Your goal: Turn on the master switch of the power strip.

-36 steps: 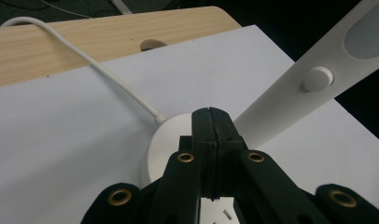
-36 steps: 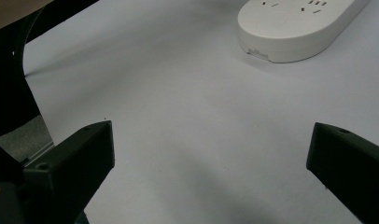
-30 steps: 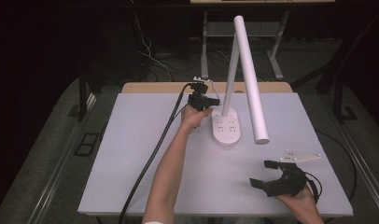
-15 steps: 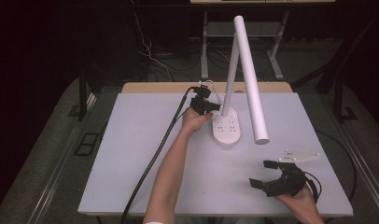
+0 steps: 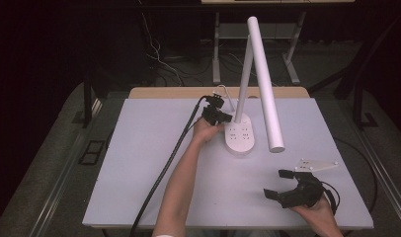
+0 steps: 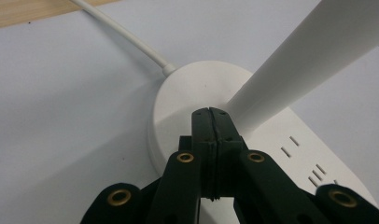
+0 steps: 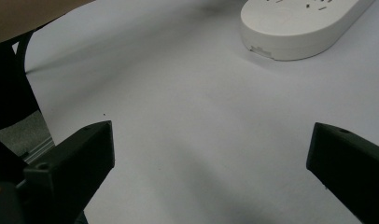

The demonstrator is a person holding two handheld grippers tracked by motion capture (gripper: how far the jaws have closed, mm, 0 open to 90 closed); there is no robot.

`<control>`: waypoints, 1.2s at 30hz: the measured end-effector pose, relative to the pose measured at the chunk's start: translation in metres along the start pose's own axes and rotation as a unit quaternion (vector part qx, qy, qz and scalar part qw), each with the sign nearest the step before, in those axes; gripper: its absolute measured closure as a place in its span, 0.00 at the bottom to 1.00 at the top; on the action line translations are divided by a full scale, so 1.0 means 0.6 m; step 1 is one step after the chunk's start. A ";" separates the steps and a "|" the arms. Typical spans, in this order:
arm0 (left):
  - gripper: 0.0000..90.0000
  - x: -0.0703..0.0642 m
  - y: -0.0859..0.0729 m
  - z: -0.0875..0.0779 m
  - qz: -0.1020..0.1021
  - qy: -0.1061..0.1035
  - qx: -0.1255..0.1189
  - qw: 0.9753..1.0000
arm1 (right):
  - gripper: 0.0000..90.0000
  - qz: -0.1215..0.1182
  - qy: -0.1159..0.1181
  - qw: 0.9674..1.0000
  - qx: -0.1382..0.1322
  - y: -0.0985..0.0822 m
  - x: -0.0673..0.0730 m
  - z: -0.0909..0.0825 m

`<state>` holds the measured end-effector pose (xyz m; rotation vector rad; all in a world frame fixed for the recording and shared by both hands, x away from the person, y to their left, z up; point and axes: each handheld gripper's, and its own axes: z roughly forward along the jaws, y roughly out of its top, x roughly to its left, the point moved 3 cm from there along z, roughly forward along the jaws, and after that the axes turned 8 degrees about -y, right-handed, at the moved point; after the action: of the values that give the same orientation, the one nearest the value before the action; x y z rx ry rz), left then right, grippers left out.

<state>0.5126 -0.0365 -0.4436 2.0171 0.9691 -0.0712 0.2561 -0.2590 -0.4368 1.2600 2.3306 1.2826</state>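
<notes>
Though partly hidden, white lamp base (image 5: pixel 240 137)

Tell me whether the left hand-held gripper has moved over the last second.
Barely. The left hand-held gripper stays at the lamp base beside the upright post, jaws shut; any shift is too slight to name.

The left claw (image 5: pixel 227 118) has crept a little closer to the lamp (image 5: pixel 240 138) over the last second, from just off the far left edge of its base to right against it. In the left gripper view its closed tips (image 6: pixel 211 122) now sit over the base, touching or nearly touching the foot of the upright. The right claw (image 5: pixel 279 183) has edged slightly nearer the person, jaws spread as before.
</notes>
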 end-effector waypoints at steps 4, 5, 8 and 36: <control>1.00 0.001 0.001 -0.002 -0.007 0.007 0.003 1.000 | 0.01 0.000 0.000 1.000 -0.001 0.000 0.000 0.000; 1.00 0.003 0.001 -0.002 -0.014 0.008 0.001 1.000 | 0.01 0.000 0.000 1.000 -0.001 0.000 0.000 0.000; 1.00 0.006 0.000 -0.005 -0.008 0.012 0.007 1.000 | 0.01 0.002 0.000 1.000 -0.002 0.000 0.000 -0.001; 1.00 -0.004 -0.003 0.005 -0.022 0.004 0.019 1.000 | 0.01 0.000 0.002 1.000 -0.002 0.000 0.003 -0.003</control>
<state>0.5105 -0.0396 -0.4456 2.0313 1.0253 -0.1063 0.2541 -0.2589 -0.4356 1.2584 2.3284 1.2899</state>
